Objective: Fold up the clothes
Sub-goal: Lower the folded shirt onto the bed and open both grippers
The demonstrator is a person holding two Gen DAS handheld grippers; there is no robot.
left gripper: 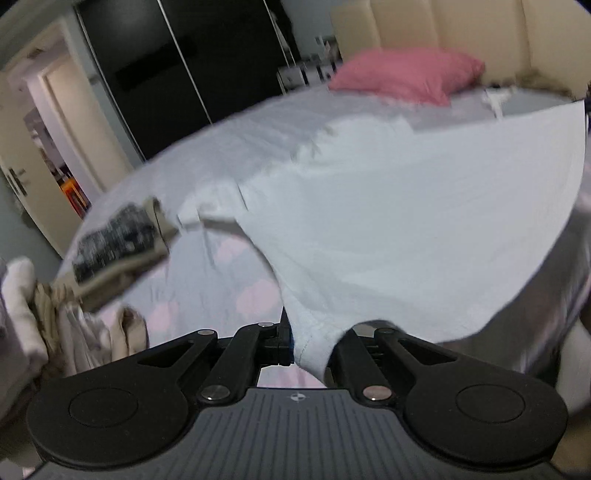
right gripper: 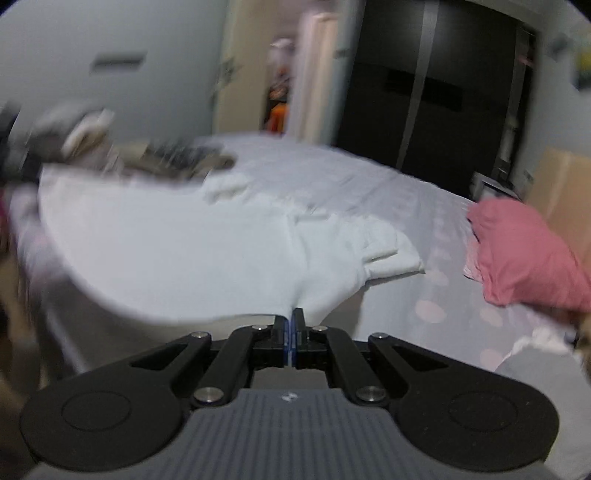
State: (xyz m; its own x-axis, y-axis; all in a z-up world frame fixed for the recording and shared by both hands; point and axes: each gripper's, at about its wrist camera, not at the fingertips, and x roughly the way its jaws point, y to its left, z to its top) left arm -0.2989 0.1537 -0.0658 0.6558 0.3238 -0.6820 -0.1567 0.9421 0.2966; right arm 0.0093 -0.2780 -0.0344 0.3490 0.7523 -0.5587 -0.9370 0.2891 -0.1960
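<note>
White cloth (left gripper: 406, 221) hides the left claw's (left gripper: 314, 347) fingertips; the clothes pile (right gripper: 110, 155) is blurred

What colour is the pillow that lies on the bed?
The pillow is pink. It shows best in the left wrist view, near the headboard.

The white garment (left gripper: 406, 221) stretches taut between the two claws and covers the near side of the bed (left gripper: 258, 125), so there is no way through at that edge except over the cloth. At the foot corner a heap of clothes (left gripper: 74, 325) and a dark patterned folded piece (left gripper: 114, 240) block the way, while the pink pillow (left gripper: 406, 74) and the padded headboard (left gripper: 461, 29) close off the head end. Between them the middle and far side of the bed lie bare up to the dark wardrobe (left gripper: 184, 66), and a strip of dotted sheet (right gripper: 461, 314) is free beside the pillow.
</note>
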